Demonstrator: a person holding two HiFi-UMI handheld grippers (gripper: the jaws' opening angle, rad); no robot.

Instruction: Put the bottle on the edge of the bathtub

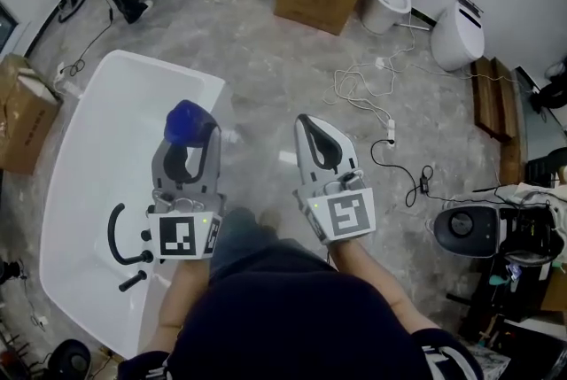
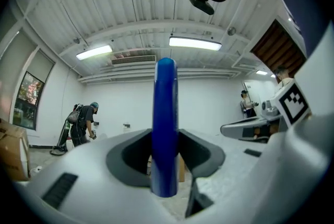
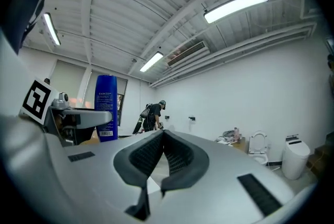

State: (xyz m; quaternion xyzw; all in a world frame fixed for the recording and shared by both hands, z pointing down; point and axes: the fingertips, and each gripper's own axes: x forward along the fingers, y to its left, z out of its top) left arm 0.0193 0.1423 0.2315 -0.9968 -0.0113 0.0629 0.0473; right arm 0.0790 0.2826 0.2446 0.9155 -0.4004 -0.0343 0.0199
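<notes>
While the tall blue plastic bottle stands upright, clamped between the jaws of the left gripper, it hangs in the air over the right-hand side of the long white bathtub, close to that rim. The step in hand looks like the carry towards the edge; the bottle is not yet set down. The right gripper is clenched on nothing, its jaws pressed together, and it is held over the grey marbled floor just beside the tub.

The next move, as I judge it, calls for lowering the bottle until its base sits flat on the rim, keeping it upright, and only then letting the jaws part. The rim looks narrow, so a tilted landing could tip the bottle into the tub or onto the floor.

By count there are one bottle, one bathtub, two grippers, four white toilets along the far wall, and two brown cardboard boxes.
</notes>
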